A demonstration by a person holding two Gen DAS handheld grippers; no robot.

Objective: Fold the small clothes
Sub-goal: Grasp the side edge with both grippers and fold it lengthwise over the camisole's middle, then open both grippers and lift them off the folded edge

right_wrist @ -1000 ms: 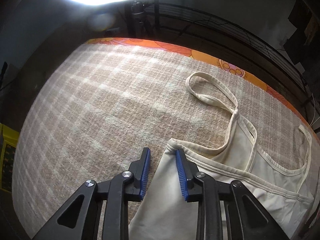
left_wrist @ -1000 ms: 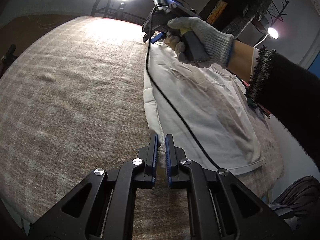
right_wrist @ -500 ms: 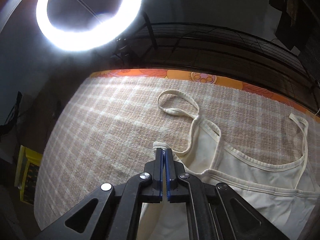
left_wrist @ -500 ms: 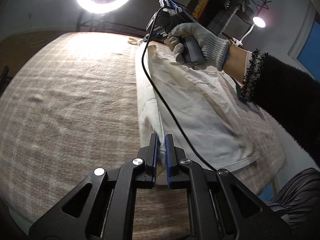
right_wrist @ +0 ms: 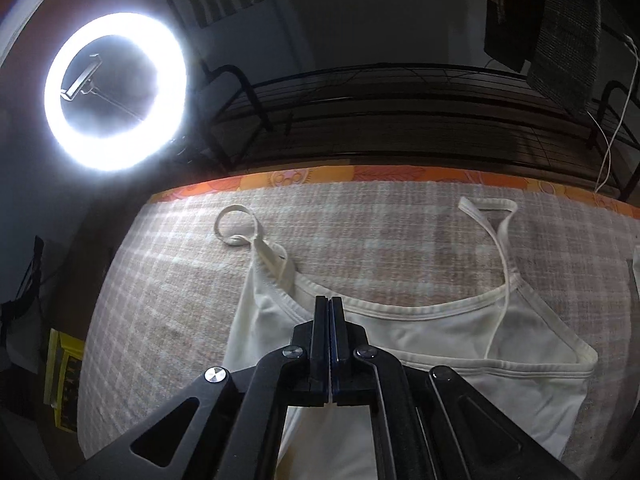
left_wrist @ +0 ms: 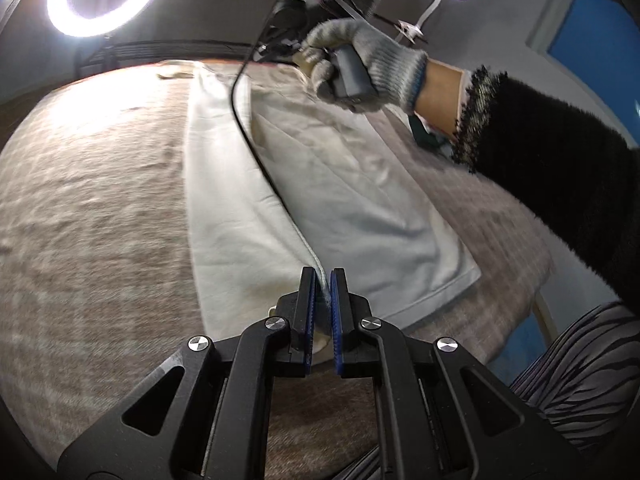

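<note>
Camisole [right_wrist: 460, 332], cream with thin straps, is lying on the plaid blanket [right_wrist: 360, 232]. Your left gripper [left_wrist: 323, 280] is clamping its hem corner at 6 o'clock. Your right gripper [right_wrist: 329, 308] is pinching its neckline, jaws pressed together on fabric.

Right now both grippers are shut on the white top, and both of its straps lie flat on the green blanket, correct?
Not quite: the blanket is beige plaid, not green, as the right wrist view shows. The rest holds: the left gripper and right gripper are shut on the white top, and both straps lie flat.
</note>
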